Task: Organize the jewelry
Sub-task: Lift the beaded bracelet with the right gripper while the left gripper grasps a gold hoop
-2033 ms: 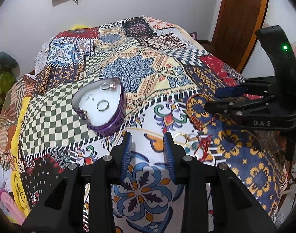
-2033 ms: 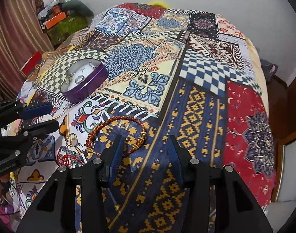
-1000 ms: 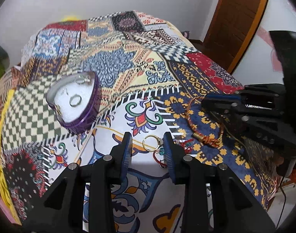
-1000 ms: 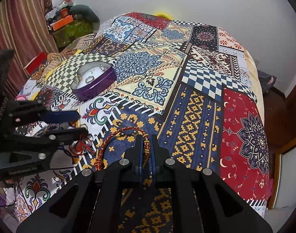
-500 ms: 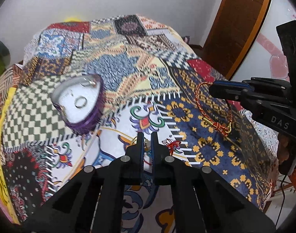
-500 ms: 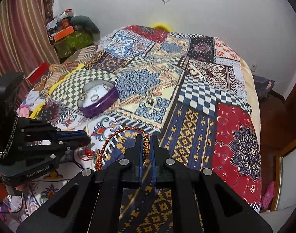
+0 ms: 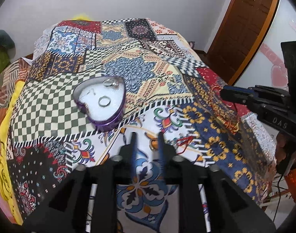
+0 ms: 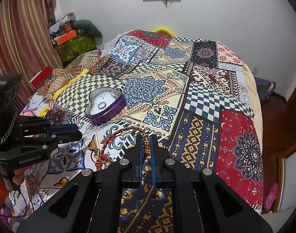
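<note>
Left wrist view: left gripper (image 7: pixel 147 147) jaws parted, blurred, over the gold ring (image 7: pixel 152 148) on the bed (image 7: pixel 51 104); heart tin (image 7: pixel 101 103) beyond. "DAS" on right gripper (image 7: pixel 228 94).

Right wrist view: right gripper (image 8: pixel 146 148) jaws clamp the red braided bracelet (image 8: pixel 116 136). Left gripper reads "GenRobot.AI".

The patchwork bedspread (image 8: pixel 206 101) mixes green-and-cream checks, blue-and-white checks, navy with yellow motifs and red medallion squares. On its green check patch sits the heart-shaped tin (image 8: pixel 105 106), purple outside, white inside. Nearer than the tin, the braided bracelet (image 8: pixel 116 136) is red and gold. The gripper fingers (image 8: pixel 139 151) are black with blue pads.
</note>
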The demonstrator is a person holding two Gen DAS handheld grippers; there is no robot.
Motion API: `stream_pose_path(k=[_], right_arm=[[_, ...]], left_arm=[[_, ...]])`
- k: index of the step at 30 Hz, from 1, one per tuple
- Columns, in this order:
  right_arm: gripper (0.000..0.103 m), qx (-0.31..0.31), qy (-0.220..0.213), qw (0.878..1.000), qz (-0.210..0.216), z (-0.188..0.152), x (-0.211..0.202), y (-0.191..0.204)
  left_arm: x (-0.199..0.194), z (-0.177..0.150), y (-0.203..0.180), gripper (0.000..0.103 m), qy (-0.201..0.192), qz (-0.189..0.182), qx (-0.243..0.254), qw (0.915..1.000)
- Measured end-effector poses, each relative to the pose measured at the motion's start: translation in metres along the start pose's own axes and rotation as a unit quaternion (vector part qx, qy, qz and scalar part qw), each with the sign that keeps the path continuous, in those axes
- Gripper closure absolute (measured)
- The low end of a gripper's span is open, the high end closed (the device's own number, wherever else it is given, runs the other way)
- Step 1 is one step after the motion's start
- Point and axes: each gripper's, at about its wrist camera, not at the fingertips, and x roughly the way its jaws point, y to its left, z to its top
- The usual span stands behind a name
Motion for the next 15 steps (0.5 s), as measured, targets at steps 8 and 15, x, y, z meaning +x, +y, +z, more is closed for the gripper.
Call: stream_pose_path(k=[8, 15], right_arm=[[0.097, 0.006, 0.007, 1.000, 0.009, -0.001, 0.006, -0.003], [0.097, 0.003, 0.013, 1.000, 0.010, -0.002, 0.011, -0.002]], left_arm=[[0.013, -0.013, -0.003, 0.069, 0.025, 0.001, 0.015, 0.9996], [0.025, -0.015, -0.014, 0.068, 0.025, 0.012, 0.036, 0.9990]])
